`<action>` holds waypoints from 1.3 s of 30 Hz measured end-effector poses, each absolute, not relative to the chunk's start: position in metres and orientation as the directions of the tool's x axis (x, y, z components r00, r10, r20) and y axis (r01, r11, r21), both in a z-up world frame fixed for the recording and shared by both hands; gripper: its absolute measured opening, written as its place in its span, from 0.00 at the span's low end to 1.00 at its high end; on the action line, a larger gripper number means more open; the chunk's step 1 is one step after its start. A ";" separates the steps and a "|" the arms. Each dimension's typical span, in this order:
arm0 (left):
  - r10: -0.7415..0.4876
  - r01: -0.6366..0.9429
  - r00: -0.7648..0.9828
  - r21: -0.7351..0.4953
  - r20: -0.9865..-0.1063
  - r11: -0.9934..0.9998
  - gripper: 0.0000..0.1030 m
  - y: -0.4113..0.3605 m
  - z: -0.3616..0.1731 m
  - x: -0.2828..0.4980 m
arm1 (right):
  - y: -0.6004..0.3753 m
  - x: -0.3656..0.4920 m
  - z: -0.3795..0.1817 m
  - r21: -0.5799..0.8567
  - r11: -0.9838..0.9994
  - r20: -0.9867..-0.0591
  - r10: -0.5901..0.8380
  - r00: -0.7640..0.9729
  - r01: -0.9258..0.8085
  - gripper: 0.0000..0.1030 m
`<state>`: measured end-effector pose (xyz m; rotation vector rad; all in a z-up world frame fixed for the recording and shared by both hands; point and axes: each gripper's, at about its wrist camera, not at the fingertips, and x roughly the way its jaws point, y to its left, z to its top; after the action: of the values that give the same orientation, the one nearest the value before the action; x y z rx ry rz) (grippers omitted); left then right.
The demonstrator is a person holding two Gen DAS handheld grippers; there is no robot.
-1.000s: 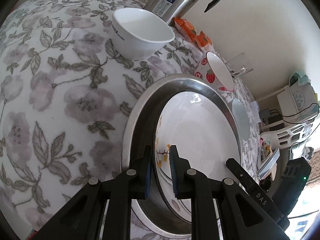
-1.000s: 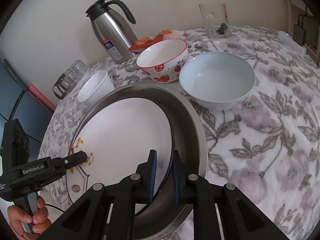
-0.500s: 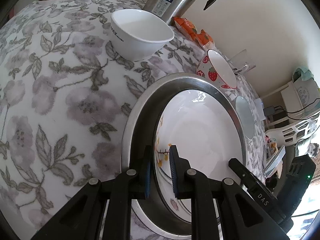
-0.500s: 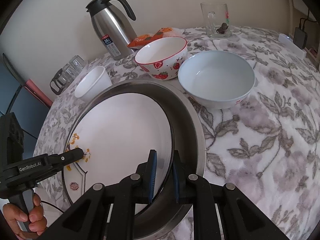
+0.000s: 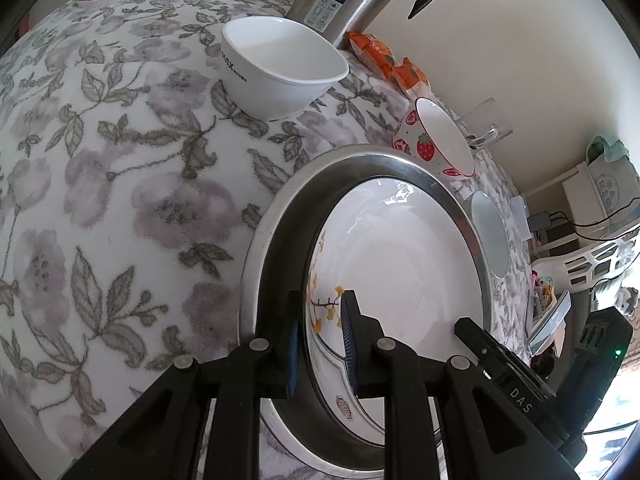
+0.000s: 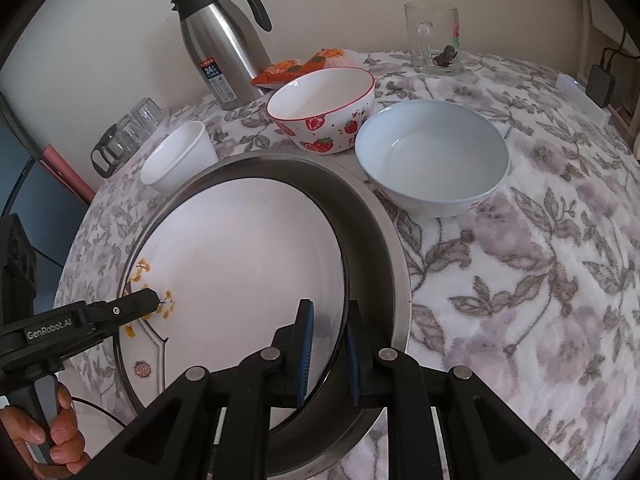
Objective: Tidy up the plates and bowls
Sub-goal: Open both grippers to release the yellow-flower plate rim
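We hold a white plate (image 6: 240, 272) by its two sides. The plate has small yellow flowers (image 5: 326, 306) painted near its edge, and it sits inside a wide shiny metal tray (image 6: 384, 240) on the tabletop (image 6: 520, 280), which has a cloth with grey flowers and leaves.

Our left gripper (image 5: 320, 344) has its jaws around the plate's edge by the yellow flowers, one jaw on top of the plate and one under the rim. The jaws are closed on the plate. In the right wrist view this gripper (image 6: 150, 300) comes in from 9 o'clock, and our left hand (image 6: 48, 436) holds its handle at 8 o'clock.

Our right gripper (image 6: 328, 352) pinches the other side of the plate. One blue pad sits on the white face and the other is on the outside of the dark rim. In the left wrist view the right gripper (image 5: 464, 326) pokes in from 4 o'clock.

At 12 o'clock from the tray stands a strawberry bowl (image 6: 324, 110). Just beside it, at 1 o'clock, is a pale blue bowl (image 6: 432, 156). At 10 o'clock is a small white bowl (image 6: 180, 156), close to the tray's edge.

Farther back, by the wall, we see a steel thermos jug (image 6: 224, 44), an orange snack packet (image 6: 296, 66), a glass mug (image 6: 434, 38) and some clear glasses in a rack (image 6: 128, 132).
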<state>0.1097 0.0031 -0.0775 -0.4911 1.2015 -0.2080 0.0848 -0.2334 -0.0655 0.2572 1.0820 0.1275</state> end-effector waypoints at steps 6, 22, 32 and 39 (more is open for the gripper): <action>-0.411 -0.087 0.357 -0.468 -0.839 0.880 0.26 0.000 -0.076 0.109 | -0.233 0.085 -0.064 0.260 0.965 -0.860 0.221 0.459 0.022 0.17; -0.404 -0.073 0.378 -0.461 -0.833 0.884 0.34 0.000 -0.069 0.107 | -0.240 0.081 -0.046 0.249 0.968 -0.842 0.210 0.496 0.013 0.17; -0.367 -0.058 0.448 -0.437 -0.815 0.898 0.44 0.003 -0.053 0.103 | -0.241 0.078 -0.043 0.252 0.968 -0.840 0.209 0.501 0.018 0.18; -0.348 -0.055 0.470 -0.420 -0.811 0.906 0.52 0.002 -0.046 0.101 | -0.239 0.076 -0.037 0.249 0.968 -0.834 0.208 0.512 0.012 0.27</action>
<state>0.1009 0.0023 -0.0464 -0.4209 1.0743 -0.1857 0.0755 -0.2389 -0.0368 0.2348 1.0293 0.1190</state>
